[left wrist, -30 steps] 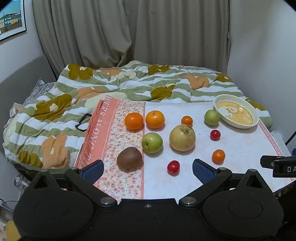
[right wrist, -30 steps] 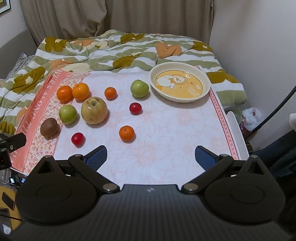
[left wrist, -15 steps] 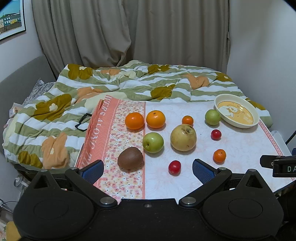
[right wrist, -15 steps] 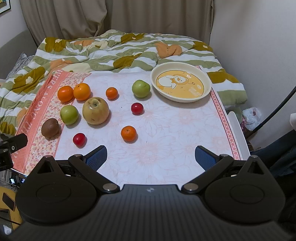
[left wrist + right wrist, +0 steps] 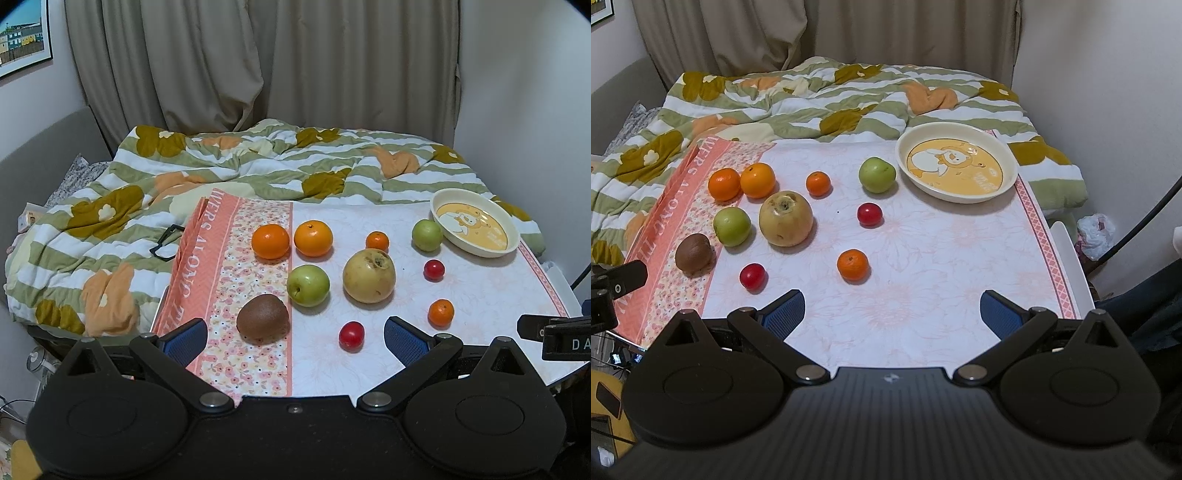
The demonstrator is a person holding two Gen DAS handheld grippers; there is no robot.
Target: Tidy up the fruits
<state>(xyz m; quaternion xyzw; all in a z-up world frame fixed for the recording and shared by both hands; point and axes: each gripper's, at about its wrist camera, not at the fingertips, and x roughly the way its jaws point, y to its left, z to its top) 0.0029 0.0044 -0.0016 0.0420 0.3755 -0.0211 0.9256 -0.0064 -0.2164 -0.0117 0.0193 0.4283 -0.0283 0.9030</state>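
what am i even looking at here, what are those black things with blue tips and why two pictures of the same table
Each picture comes from a camera mounted on a handheld two-finger gripper; a person holds one in each hand. The black shapes are the gripper bodies, and the blue tips are finger pads. The left gripper and right gripper are both open and hold nothing. On the table lie fruits, among them a kiwi and a big yellow pear, plus an empty bowl. A rumpled quilt lies behind.
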